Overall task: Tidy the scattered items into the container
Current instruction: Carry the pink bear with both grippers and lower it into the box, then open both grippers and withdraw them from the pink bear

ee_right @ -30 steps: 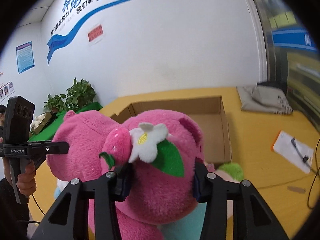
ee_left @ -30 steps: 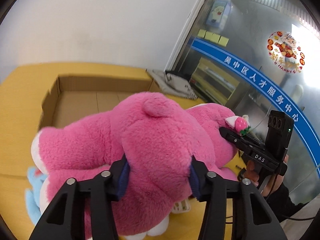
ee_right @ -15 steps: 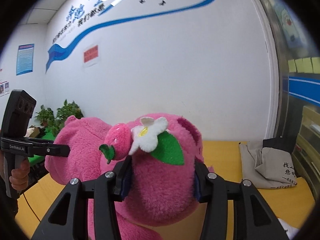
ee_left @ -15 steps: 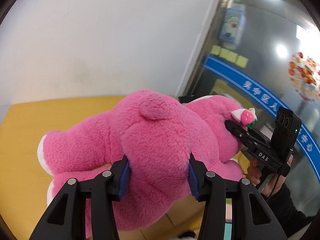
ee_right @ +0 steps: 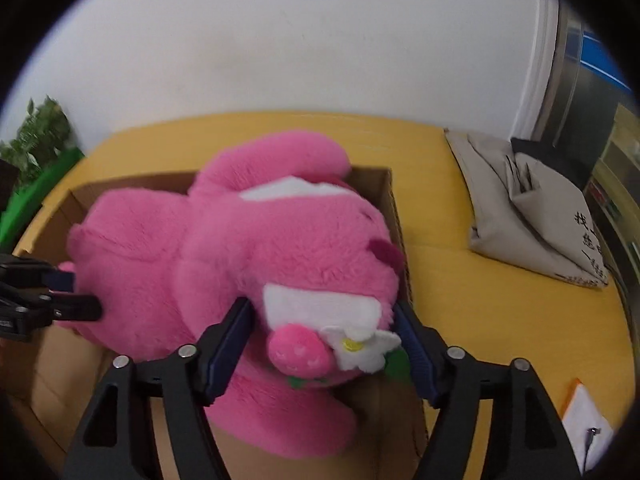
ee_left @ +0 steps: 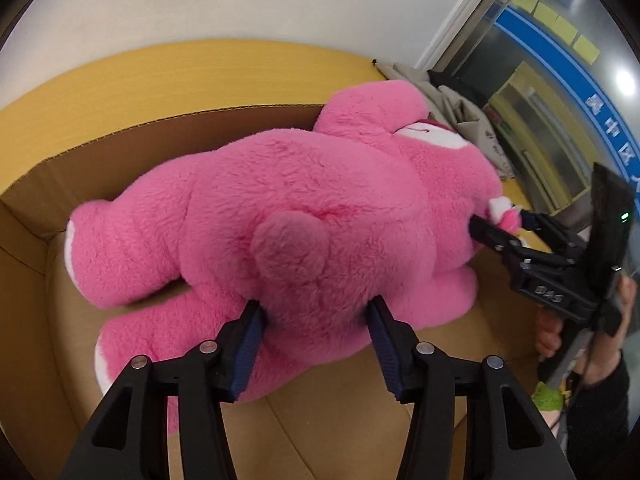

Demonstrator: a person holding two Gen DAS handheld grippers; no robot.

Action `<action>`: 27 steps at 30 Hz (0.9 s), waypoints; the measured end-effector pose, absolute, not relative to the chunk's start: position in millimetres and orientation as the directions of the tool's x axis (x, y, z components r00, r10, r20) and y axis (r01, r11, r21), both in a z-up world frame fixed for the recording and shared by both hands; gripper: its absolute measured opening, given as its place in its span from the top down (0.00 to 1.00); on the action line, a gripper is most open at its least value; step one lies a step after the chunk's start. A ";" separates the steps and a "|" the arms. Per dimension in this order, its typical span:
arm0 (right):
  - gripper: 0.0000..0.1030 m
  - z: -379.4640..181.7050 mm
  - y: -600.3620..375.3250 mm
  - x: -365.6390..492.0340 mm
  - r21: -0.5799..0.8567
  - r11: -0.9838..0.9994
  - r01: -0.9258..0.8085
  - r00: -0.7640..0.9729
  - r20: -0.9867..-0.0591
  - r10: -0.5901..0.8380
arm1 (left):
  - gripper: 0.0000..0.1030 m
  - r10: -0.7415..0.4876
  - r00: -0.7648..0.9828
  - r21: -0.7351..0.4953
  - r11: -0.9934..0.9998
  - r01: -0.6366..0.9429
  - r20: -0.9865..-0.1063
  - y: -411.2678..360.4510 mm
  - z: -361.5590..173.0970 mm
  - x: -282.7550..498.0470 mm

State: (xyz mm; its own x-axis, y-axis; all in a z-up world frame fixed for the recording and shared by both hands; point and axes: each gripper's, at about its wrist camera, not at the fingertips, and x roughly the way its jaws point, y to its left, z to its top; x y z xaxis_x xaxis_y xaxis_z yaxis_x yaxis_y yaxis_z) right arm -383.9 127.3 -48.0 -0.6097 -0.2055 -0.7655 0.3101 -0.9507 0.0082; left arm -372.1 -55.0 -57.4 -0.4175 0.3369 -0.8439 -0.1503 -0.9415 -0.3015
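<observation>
A big pink plush bear (ee_left: 304, 216) lies face down over the open cardboard box (ee_left: 120, 148), its body inside the box walls. My left gripper (ee_left: 316, 320) is shut on the bear's rear, just below its round tail. My right gripper (ee_right: 324, 344) is shut on the bear's (ee_right: 248, 248) head, by the ear with the strawberry and white flower (ee_right: 356, 344). The right gripper also shows at the right of the left wrist view (ee_left: 496, 236). The left gripper shows at the left edge of the right wrist view (ee_right: 64, 300). The box (ee_right: 396, 208) sits under the bear.
The box stands on a yellow table (ee_right: 480, 304). A grey cloth bag (ee_right: 532, 216) lies at the table's far right. A clipboard with white paper (ee_right: 584, 420) lies at the near right. A green plush (ee_left: 548, 396) shows by the box's right side. A white wall is behind.
Both grippers have tilted down and carried the bear from up in the air to low over the box, so the bear now lies within the box walls.
</observation>
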 end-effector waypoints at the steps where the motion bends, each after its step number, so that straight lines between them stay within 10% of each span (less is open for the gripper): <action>1: 0.26 -45.2 128.6 -382.3 0.021 -0.950 0.311 -0.603 -0.768 -0.215 | 0.41 0.325 -0.420 -0.288 -0.946 -0.151 -0.847 -53.5 -54.5 -368.9; 16: 0.22 17.0 102.2 -380.7 0.014 -0.916 0.400 -0.705 -0.634 -0.317 | 0.31 0.210 -0.459 -0.214 -0.976 -0.044 -0.863 -95.8 -39.5 -305.6; 27: 0.23 -54.3 68.2 -434.2 -0.113 -0.940 0.321 -0.515 -0.854 -0.073 | 0.31 0.194 -0.505 -0.187 -0.980 -0.064 -0.841 -98.5 -29.1 -274.9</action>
State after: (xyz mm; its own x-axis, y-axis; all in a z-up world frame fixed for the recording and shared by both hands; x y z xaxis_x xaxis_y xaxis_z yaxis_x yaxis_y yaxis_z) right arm -434.2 68.2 -54.3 -0.5145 -0.0730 -0.8544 0.3209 -0.9403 -0.1129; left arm -274.9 -98.5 -29.1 -0.5046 0.1935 -0.8414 -0.0641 -0.9803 -0.1870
